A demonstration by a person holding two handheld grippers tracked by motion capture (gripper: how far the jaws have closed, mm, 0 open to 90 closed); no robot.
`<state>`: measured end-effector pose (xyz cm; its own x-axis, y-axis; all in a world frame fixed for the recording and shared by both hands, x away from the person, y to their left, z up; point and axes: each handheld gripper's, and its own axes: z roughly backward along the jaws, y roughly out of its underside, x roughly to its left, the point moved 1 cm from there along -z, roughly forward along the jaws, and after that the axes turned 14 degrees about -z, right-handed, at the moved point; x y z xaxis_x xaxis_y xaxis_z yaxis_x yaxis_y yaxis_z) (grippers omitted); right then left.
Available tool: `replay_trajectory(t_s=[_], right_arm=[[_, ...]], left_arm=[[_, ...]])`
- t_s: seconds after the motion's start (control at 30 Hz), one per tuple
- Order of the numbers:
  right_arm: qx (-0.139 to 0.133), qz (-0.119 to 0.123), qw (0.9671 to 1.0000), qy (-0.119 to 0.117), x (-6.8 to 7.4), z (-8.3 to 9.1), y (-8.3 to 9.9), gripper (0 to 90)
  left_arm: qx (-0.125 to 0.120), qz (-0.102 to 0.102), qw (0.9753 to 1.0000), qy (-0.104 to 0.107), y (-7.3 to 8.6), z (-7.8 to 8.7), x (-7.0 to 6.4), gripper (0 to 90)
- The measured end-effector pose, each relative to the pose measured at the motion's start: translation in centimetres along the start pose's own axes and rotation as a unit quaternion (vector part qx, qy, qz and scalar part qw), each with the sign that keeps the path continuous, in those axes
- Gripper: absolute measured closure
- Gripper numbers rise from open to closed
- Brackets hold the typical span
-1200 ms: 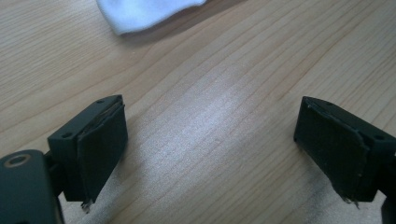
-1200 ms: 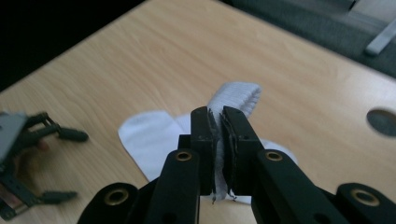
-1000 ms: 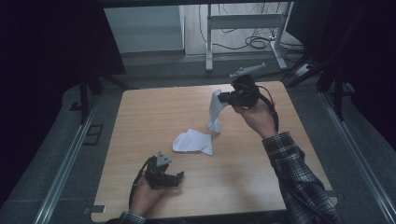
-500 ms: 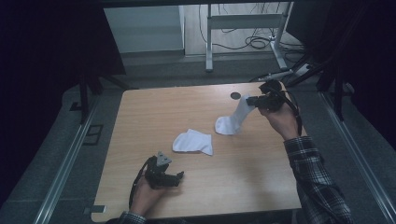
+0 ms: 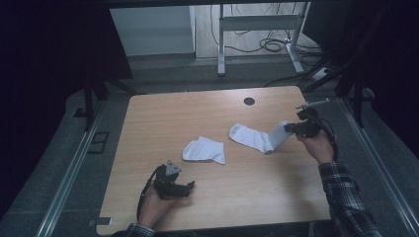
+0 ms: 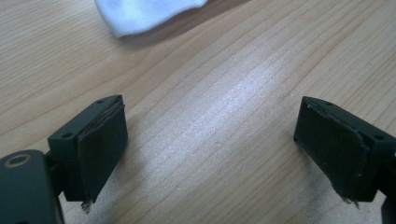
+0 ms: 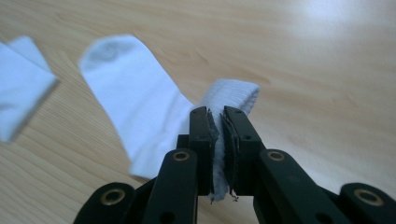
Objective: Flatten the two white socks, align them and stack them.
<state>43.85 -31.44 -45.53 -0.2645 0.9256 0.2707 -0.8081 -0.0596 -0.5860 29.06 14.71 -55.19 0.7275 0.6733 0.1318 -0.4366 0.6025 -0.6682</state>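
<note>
Sock (image 5: 257, 138), white and stretched out long, lies on the right half of the table (image 5: 197, 113) with its toe toward the middle and its cuff lifted off the wood at the right edge. The right tool (image 5: 292, 128) has that cuff clenched between its jaws; the right gripper view shows the ribbed cuff (image 7: 231, 100) pinched tight and poking out past the tips. A second sock (image 5: 205, 150), folded, rests near the table's centre, well apart from the first. The left tool (image 5: 188, 187) sits low at the near edge in the person's hand, jaws spread wide over bare wood, holding nothing.
</note>
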Motion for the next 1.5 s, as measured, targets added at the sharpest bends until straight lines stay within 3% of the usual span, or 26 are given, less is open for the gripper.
replay_trajectory(t_s=[0.07, 0.1, 0.17, 0.27, 0.37, 0.57, 0.8, 0.97, 1.1, 1.3, 1.5], right_arm=[[0.006, -0.015, 0.9999, 0.005, -1.7, -0.5, 1.4, 81.0], [0.006, -0.015, 0.9999, 0.005, -1.7, -0.5, 1.4, 81.0], [0.009, -0.029, 0.9995, 0.006, -3.0, -1.0, 2.7, 81.0], [0.007, -0.045, 0.9989, -0.008, -4.3, -1.5, 4.3, 80.9], [0.006, -0.047, 0.9989, -0.003, -5.1, -2.1, 5.8, 80.6], [0.0, -0.029, 0.9995, 0.009, -5.4, -2.6, 7.0, 77.0], [-0.016, -0.03, 0.9994, 0.003, -5.5, -2.1, 7.3, 63.0], [-0.04, -0.02, 0.999, 0.004, -5.6, -1.1, 7.1, 55.4], [-0.043, -0.011, 0.9988, 0.02, -5.8, -0.8, 7.2, 52.5], [-0.033, -0.017, 0.9989, 0.029, -6.1, -1.1, 7.7, 51.8], [-0.042, -0.022, 0.9984, 0.03, -5.8, -1.1, 7.7, 50.2]], left_arm=[[0.0, -0.001, 1.0, 0.001, 0.0, 0.0, 0.0, 10.0], [0.0, -0.001, 1.0, 0.001, 0.0, 0.0, 0.0, 10.0], [0.0, -0.003, 1.0, 0.001, 0.0, 0.0, 0.1, 9.9], [0.0, -0.001, 1.0, 0.002, 0.0, -0.1, 0.1, 10.0], [0.0, -0.002, 1.0, 0.002, -0.1, -0.1, 0.1, 10.0], [0.0, -0.002, 1.0, 0.002, -0.1, -0.1, 0.1, 10.0], [0.001, -0.007, 1.0, 0.005, -0.1, -0.1, 0.2, 10.0], [0.022, -0.02, 0.9992, 0.027, -0.6, 0.0, 0.6, 10.0], [0.028, -0.025, 0.9987, 0.033, -1.3, -0.1, 0.8, 19.2], [0.005, -0.028, 0.9994, 0.02, -3.5, -0.2, 1.4, 31.5], [-0.02, -0.033, 0.9992, 0.013, -7.2, -2.0, 2.2, 45.1]])
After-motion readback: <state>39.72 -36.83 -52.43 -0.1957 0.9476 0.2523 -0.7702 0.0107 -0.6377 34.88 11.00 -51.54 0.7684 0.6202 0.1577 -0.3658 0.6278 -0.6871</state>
